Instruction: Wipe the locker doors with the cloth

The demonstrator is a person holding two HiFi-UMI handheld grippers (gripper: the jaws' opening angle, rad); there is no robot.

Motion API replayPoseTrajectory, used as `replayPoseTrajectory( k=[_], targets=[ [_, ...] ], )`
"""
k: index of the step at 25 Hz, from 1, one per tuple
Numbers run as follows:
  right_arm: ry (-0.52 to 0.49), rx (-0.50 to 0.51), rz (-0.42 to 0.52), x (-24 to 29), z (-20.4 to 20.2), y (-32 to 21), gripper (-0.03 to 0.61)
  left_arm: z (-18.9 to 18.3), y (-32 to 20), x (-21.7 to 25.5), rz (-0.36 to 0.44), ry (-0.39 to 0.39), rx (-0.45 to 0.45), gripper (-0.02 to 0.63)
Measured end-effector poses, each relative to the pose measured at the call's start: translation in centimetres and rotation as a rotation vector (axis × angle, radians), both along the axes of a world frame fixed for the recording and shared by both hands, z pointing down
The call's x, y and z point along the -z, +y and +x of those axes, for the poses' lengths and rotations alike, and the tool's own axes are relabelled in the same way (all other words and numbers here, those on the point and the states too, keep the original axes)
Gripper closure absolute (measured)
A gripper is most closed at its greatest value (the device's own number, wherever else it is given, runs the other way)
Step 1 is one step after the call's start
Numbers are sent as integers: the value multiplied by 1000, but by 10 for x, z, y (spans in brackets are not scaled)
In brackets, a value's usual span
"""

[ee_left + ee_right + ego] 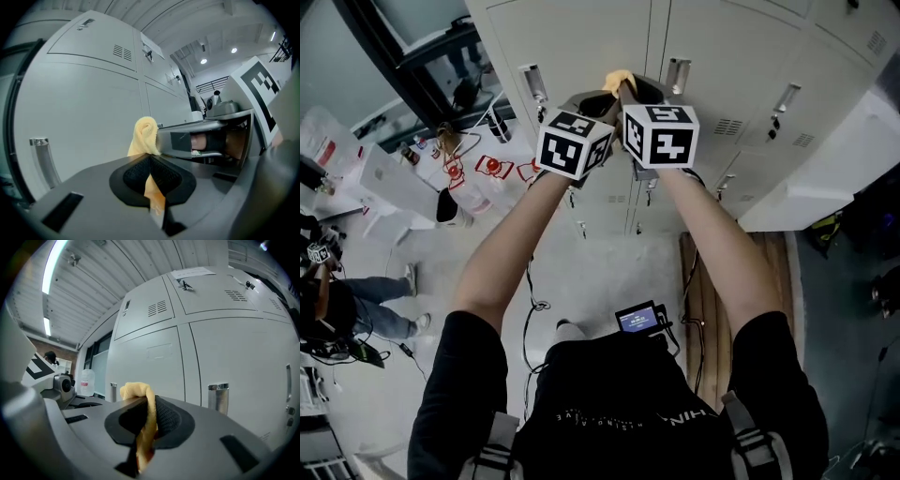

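Note:
A yellow cloth (619, 81) is bunched between both grippers, held up close to the grey locker doors (581, 37). My left gripper (151, 165) is shut on the cloth (144, 136), which sticks out past its jaws toward a door. My right gripper (149, 416) is shut on the same cloth (138, 392), a fold poking up above the jaws. In the head view the two grippers (619, 98) sit side by side, marker cubes touching, just in front of the seam between two doors.
Chrome door handles (532, 82) (677, 75) flank the grippers. A person sits at the left (337, 309). Cables (534, 309) trail on the floor, wooden planks (703, 309) lie at the right, bottles and bags (459, 178) stand by the lockers.

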State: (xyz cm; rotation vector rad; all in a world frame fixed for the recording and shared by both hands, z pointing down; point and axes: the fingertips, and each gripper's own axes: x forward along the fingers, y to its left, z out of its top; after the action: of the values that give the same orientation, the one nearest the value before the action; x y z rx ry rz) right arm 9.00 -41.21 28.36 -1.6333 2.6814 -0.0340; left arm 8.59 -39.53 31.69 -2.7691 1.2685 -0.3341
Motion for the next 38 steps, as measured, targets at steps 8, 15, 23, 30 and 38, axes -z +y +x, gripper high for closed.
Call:
replayPoseTrajectory(
  k=[8, 15, 23, 30, 38],
  targets=[
    [-2, 84, -70, -42, -64, 0, 528, -63, 3, -41, -54, -3, 95, 594],
    [30, 104, -114, -71, -126, -18, 528, -124, -14, -69, -102, 25, 124, 594],
    [94, 115, -120, -90, -165, -36, 528, -156, -25, -91, -111, -15, 111, 594],
    [102, 99, -132, -101, -167, -47, 528, -158, -33, -98, -124, -1, 84, 594],
    [119, 99, -120, -103, -167, -48, 528, -156, -33, -102, -133, 6, 69, 594]
  ],
)
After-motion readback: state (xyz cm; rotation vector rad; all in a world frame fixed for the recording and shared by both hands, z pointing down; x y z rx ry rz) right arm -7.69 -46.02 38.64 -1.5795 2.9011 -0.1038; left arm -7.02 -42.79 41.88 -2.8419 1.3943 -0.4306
